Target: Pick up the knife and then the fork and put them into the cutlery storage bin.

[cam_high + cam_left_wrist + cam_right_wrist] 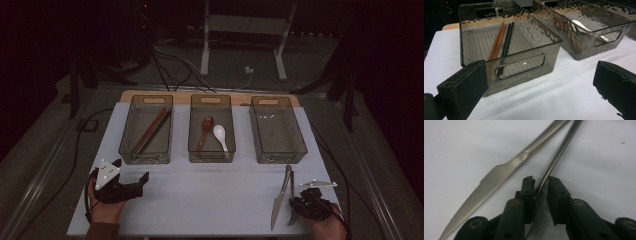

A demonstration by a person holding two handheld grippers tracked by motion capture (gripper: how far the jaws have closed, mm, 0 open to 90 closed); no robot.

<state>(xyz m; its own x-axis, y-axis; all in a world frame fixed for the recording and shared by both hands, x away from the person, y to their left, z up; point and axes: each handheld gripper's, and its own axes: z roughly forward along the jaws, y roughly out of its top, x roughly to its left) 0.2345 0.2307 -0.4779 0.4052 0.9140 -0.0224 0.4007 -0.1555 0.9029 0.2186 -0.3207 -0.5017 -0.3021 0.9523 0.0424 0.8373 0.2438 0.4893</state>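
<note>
A steel knife point(280, 200) point(499, 172) lies on the white mat point(210, 195) at the front right. Right beside it lies a slim metal utensil point(291, 182) point(564, 142). My right gripper point(298, 202) point(541, 185) straddles that utensil's shaft with its jaws nearly together. The shaft rests against the left pad, and a thin gap shows at the right pad. At the front left, my left gripper point(132, 169) point(541, 75) stands wide open with nothing between its jaws. It faces the left bin point(146, 156) point(524, 60), which holds brown and black chopsticks point(152, 130) point(499, 40).
The middle bin point(211, 157) point(584, 47) holds a brown spoon point(206, 125) and a white spoon point(220, 134) point(579, 25). The right bin point(277, 159) has nothing in it. Cables and a stand's white legs point(205, 55) lie beyond the table.
</note>
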